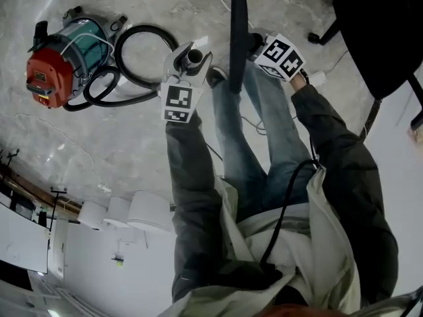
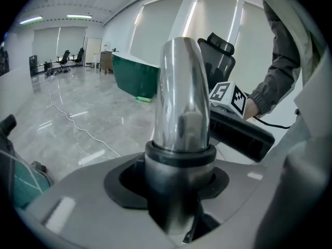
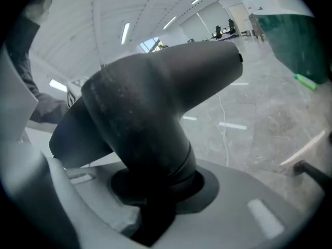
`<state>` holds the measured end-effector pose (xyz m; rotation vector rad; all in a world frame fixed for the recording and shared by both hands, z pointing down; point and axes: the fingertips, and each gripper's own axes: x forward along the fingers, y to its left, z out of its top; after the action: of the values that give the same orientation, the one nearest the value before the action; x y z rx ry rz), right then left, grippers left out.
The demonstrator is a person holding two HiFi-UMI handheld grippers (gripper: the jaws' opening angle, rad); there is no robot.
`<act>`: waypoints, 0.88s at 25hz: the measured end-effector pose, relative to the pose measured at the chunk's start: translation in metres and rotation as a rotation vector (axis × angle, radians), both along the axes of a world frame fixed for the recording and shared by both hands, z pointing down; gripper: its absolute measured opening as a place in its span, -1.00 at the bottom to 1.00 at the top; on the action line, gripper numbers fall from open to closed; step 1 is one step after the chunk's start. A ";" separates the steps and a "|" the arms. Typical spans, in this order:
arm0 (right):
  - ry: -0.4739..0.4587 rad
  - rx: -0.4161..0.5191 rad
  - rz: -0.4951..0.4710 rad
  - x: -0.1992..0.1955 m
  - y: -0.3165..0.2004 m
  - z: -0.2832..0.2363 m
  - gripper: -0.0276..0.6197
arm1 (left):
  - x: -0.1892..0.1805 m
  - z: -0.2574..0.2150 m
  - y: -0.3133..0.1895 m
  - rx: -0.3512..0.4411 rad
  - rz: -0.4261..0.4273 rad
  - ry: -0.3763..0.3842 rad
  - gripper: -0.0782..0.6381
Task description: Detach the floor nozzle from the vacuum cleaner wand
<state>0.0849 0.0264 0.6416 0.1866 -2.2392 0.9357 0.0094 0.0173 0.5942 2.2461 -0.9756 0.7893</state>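
In the head view my left gripper (image 1: 192, 53) is shut on the chrome wand (image 1: 193, 58), whose open end faces up. To its right my right gripper (image 1: 250, 43) is shut on the neck of the long black floor nozzle (image 1: 238, 32). Wand and nozzle are apart, with a small gap between them. The left gripper view shows the curved chrome wand (image 2: 181, 102) rising from a black collar between the jaws, with the nozzle (image 2: 241, 134) and the right gripper's marker cube (image 2: 228, 95) behind. The black nozzle neck (image 3: 150, 113) fills the right gripper view, clamped between the jaws.
A red and teal canister vacuum (image 1: 56, 68) lies on the grey floor at upper left, its black hose (image 1: 142, 51) coiled beside it. The person's legs in jeans (image 1: 264, 144) stand under the grippers. A black office chair (image 1: 377, 32) stands at upper right. White cables lie on the floor.
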 end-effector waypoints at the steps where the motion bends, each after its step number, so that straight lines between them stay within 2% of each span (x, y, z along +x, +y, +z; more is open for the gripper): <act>1: -0.054 -0.029 0.028 -0.004 -0.002 -0.012 -0.63 | 0.000 -0.006 -0.002 0.016 -0.007 0.001 -0.20; 4: -0.172 -0.139 0.119 -0.015 0.003 -0.053 -0.63 | 0.001 -0.030 0.003 0.032 -0.020 0.016 -0.20; 6: -0.265 -0.175 0.159 -0.021 0.000 -0.093 -0.63 | 0.002 -0.054 0.000 0.062 -0.043 0.030 -0.20; 11: -0.535 -0.201 0.262 -0.034 -0.015 -0.249 -0.63 | 0.005 -0.162 -0.002 0.170 -0.139 0.090 -0.20; 15: -0.686 -0.150 0.289 -0.035 -0.029 -0.365 -0.63 | 0.010 -0.264 -0.003 0.257 -0.176 0.101 -0.20; 19: -0.716 -0.034 0.287 -0.025 -0.014 -0.463 -0.63 | 0.024 -0.358 0.014 0.301 -0.139 0.100 -0.20; 22: -0.724 0.046 0.290 -0.027 -0.005 -0.518 -0.63 | 0.014 -0.405 0.015 0.380 -0.107 0.078 -0.20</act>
<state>0.0581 0.0211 0.1238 0.2216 -2.9543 1.2489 0.0232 0.0319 0.1893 2.4929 -1.2829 0.4974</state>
